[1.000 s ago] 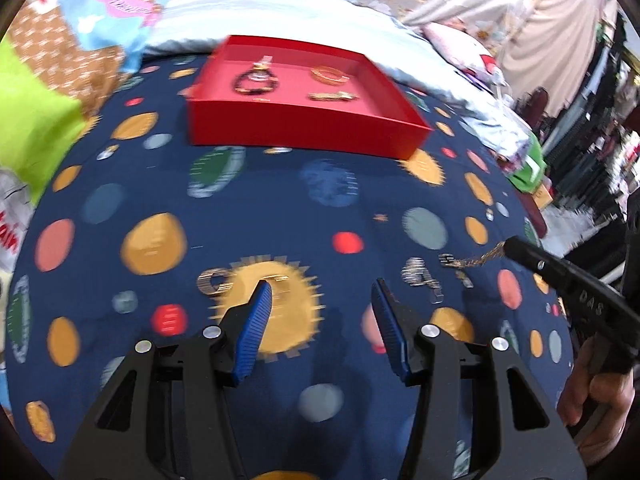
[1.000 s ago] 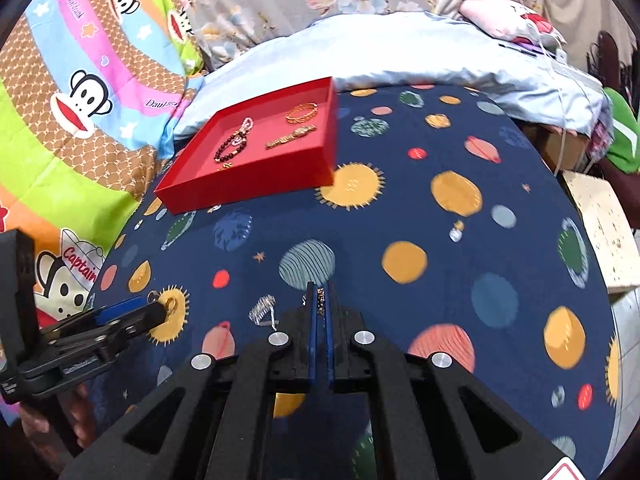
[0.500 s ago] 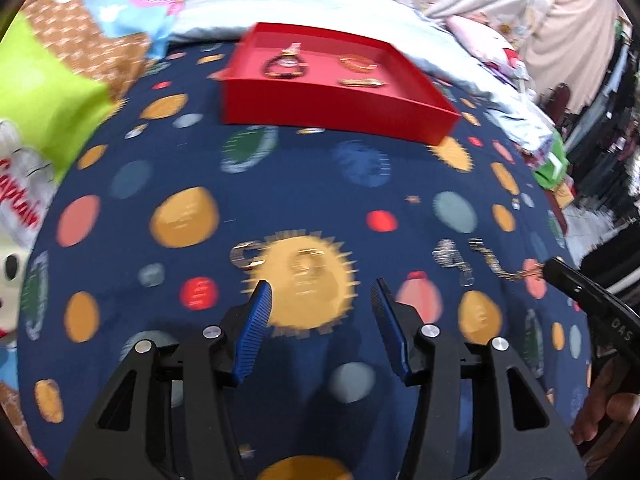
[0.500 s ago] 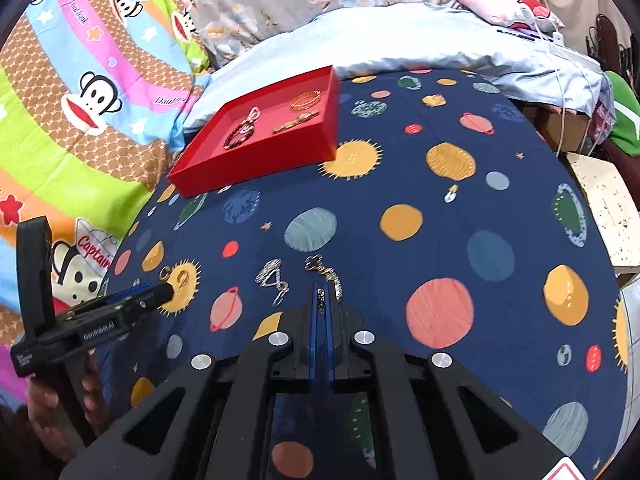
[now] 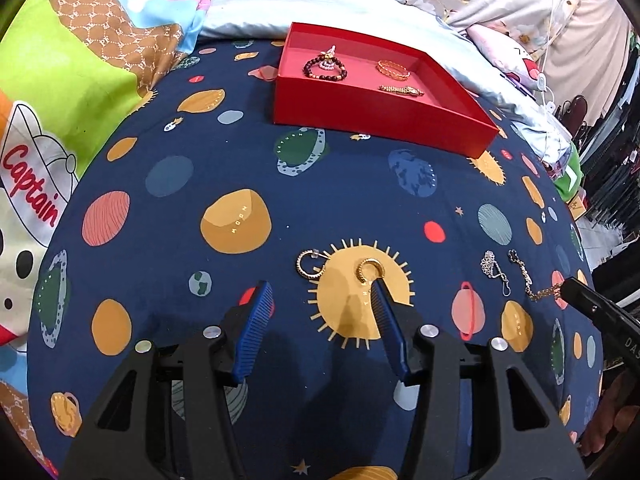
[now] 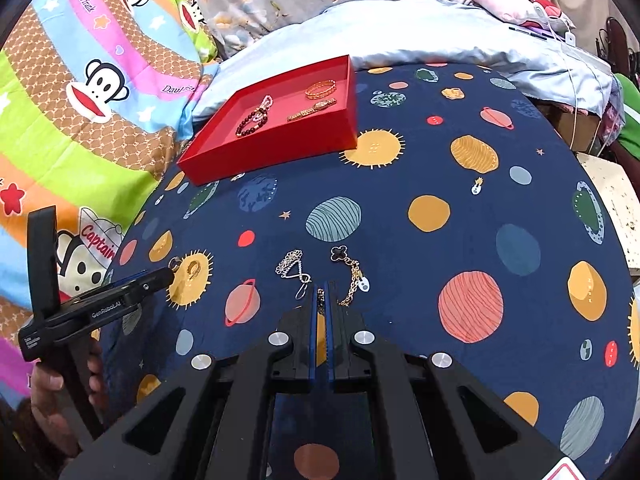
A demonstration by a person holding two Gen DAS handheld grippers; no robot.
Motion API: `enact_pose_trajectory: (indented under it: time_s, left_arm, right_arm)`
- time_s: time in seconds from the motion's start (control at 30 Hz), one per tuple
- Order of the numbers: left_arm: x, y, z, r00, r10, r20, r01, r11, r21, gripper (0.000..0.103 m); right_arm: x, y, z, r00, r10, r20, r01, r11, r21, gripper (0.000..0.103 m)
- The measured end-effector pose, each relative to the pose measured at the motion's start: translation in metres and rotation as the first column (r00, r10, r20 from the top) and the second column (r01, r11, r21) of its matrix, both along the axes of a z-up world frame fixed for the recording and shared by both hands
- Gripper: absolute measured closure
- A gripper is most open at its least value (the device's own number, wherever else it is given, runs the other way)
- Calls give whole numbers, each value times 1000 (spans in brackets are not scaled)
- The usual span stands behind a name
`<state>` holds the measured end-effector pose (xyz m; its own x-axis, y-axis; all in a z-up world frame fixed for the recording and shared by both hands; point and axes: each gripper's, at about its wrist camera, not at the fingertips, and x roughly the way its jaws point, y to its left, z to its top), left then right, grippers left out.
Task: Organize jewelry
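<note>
Gold chain (image 6: pixel 352 280) pinched by the closed right tool (image 6: pixel 320 292); left tool (image 5: pixel 320 300) gapes empty.

Both grippers are shifting toward jewelry on the bedspread.

The left gripper (image 5: pixel 322 294) is closing in on the gold hoop earrings (image 5: pixel 370 271), now just ahead of its spread fingers, while the right gripper (image 6: pixel 320 292) is dragging the gold chain (image 6: pixel 352 276) nearer.

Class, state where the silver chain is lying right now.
In the right wrist view the silver chain lies on the navy planet bedspread, just left of the gold chain held by the right tongs.
</note>
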<state>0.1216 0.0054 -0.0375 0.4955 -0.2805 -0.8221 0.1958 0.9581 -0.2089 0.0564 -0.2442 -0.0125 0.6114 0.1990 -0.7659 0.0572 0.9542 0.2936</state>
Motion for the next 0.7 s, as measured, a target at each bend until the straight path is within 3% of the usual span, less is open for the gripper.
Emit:
enact_pose_trajectory:
  time_s: [0.3, 0.7]
  left_arm:
    - [-9, 1, 10, 1000, -17, 7, 18, 999, -32, 53]
    - [5, -91, 13, 989, -148, -11, 145, 981, -125, 53]
  right_arm:
    - [-6, -9, 5, 1000, -22, 7, 22, 1000, -7, 100]
    - [-11, -13, -5, 1000, -25, -14, 25, 1000, 12, 100]
